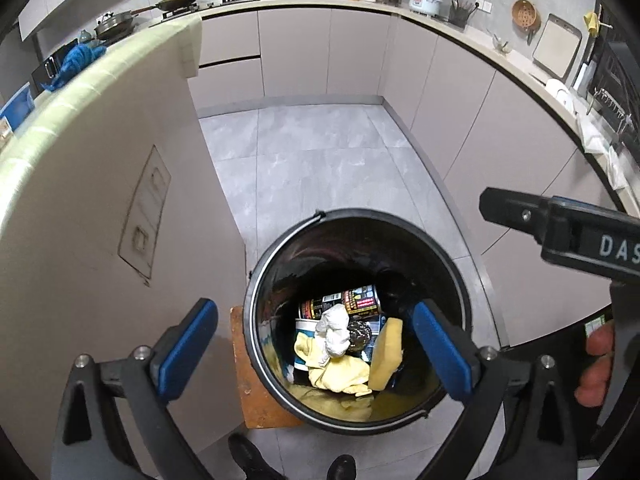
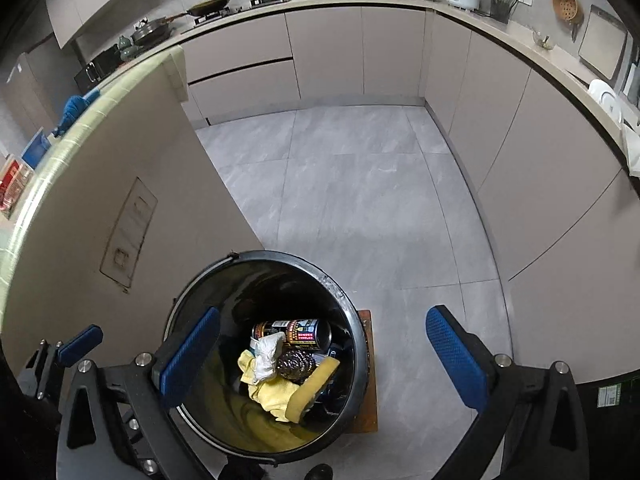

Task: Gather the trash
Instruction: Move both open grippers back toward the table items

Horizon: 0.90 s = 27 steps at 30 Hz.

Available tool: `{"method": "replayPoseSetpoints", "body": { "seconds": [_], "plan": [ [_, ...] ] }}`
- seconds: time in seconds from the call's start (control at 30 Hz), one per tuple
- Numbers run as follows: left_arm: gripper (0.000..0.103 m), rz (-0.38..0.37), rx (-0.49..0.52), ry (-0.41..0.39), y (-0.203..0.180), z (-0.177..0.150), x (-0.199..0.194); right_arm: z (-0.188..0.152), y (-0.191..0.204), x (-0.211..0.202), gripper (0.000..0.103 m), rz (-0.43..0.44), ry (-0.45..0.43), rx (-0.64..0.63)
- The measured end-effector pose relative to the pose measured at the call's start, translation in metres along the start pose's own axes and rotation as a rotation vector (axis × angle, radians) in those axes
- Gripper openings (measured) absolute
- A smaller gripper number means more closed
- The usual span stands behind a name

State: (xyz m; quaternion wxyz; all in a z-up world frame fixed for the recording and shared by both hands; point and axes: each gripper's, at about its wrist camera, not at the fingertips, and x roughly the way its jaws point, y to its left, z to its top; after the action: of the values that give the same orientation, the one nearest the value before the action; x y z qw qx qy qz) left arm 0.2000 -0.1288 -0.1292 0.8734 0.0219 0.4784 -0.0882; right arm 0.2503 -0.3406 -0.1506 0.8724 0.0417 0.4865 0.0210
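Note:
A black round bin (image 1: 362,213) (image 2: 280,255) stands on the floor below both grippers. In it lie a dark printed can (image 1: 344,300) (image 2: 296,330), a crumpled white paper (image 1: 332,330) (image 2: 268,354), a yellow cloth (image 1: 340,372) (image 2: 272,392), a yellow sponge (image 1: 386,354) (image 2: 316,384) and a steel scourer (image 1: 358,334) (image 2: 296,364). My left gripper (image 1: 314,308) hangs open over the bin's mouth, nothing between its blue pads. My right gripper (image 2: 324,312) is open and empty too, above the bin's right rim and the floor beside it.
The bin sits on a brown wooden board (image 1: 256,392) (image 2: 370,380). A tall beige island side (image 1: 100,200) stands close on the left. Beige cabinets (image 1: 460,120) run along the back and right. Grey tile floor (image 1: 320,152) lies beyond. A person's fingers (image 1: 596,364) hold the right gripper's handle.

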Motion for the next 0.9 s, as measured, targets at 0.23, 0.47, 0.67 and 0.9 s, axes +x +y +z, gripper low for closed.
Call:
{"method": "replayPoseSetpoints", "body": {
  "seconds": [0.23,0.47,0.67,0.9],
  "plan": [
    [0.103,0.038,-0.019,-0.117,0.015,0.016,-0.054,0.012,0.009,-0.028,0.103,0.016,-0.055,-0.016],
    [0.103,0.112,-0.128,-0.186,0.071,0.025,-0.101,0.033,0.051,-0.054,0.103,0.020,-0.074,-0.086],
    [0.103,0.192,-0.258,-0.240,0.147,0.016,-0.134,0.046,0.109,-0.073,0.103,0.085,-0.135,-0.146],
    [0.103,0.273,-0.310,-0.292,0.214,0.010,-0.153,0.053,0.187,-0.084,0.103,0.147,-0.165,-0.229]
  ]
}}
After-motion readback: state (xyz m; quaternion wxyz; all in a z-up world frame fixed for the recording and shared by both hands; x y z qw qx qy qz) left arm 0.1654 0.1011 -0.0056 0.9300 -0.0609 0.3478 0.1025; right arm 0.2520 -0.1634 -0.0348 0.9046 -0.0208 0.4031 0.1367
